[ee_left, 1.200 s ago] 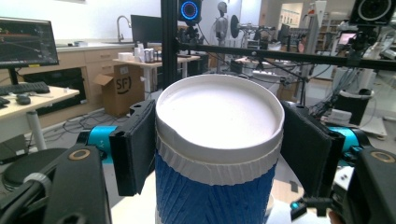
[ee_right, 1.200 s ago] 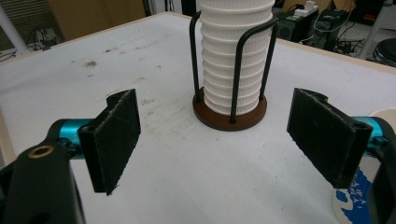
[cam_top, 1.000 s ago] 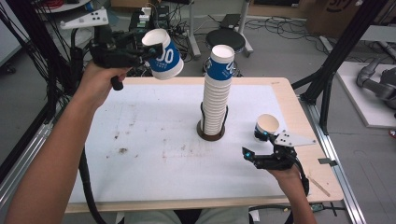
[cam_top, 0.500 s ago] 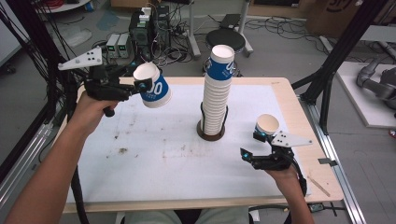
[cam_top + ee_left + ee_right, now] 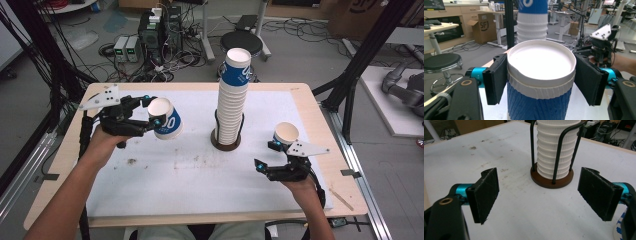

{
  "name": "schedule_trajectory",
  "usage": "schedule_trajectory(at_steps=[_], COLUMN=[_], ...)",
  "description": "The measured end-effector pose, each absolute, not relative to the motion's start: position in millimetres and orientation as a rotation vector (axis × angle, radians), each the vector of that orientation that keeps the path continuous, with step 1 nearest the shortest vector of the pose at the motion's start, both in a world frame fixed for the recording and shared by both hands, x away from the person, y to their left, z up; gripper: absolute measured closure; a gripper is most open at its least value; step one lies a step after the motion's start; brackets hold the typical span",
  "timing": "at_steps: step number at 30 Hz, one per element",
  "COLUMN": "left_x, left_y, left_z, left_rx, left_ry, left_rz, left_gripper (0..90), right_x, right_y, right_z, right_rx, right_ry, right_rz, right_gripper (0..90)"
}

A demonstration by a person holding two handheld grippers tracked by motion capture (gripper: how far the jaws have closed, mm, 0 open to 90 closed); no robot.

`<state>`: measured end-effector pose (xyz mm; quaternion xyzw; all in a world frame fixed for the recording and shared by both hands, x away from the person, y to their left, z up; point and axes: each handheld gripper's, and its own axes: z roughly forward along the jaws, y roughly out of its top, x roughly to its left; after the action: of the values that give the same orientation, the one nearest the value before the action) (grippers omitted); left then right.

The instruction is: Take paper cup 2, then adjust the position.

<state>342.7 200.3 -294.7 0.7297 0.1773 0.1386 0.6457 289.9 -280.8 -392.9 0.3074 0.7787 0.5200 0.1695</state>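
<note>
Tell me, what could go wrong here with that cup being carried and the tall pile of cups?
The left gripper holds the blue-and-white cup tilted, gripped only near its rim; a paper cup may slip or crumple if squeezed harder. The cup stack rises well above its wire holder, so a nudge from either hand could probably topple its upper part. The open right gripper sits close to a single cup near the table's right edge and might knock it off.

White-topped counter (image 5: 200, 180) with brown stains, black round stool (image 5: 241, 42) on the floor beyond its far edge, grey electronic boxes (image 5: 127, 48) among tangled cables, black frame post (image 5: 367, 55) at the right, cardboard box (image 5: 482, 27) under a desk
</note>
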Motion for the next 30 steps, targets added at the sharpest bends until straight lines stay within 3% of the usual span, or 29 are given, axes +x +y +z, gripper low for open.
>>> schedule_trajectory(at_steps=[30], left_x=[326], left_y=[166], left_z=[-356], left_rx=[1.720], left_ry=[0.371], left_rz=[0.206], left_gripper=[30.7], right_x=[289], right_y=[-272], right_z=[-396], right_rx=[0.804], right_ry=[2.246], right_rz=[1.532], right_gripper=[17.8])
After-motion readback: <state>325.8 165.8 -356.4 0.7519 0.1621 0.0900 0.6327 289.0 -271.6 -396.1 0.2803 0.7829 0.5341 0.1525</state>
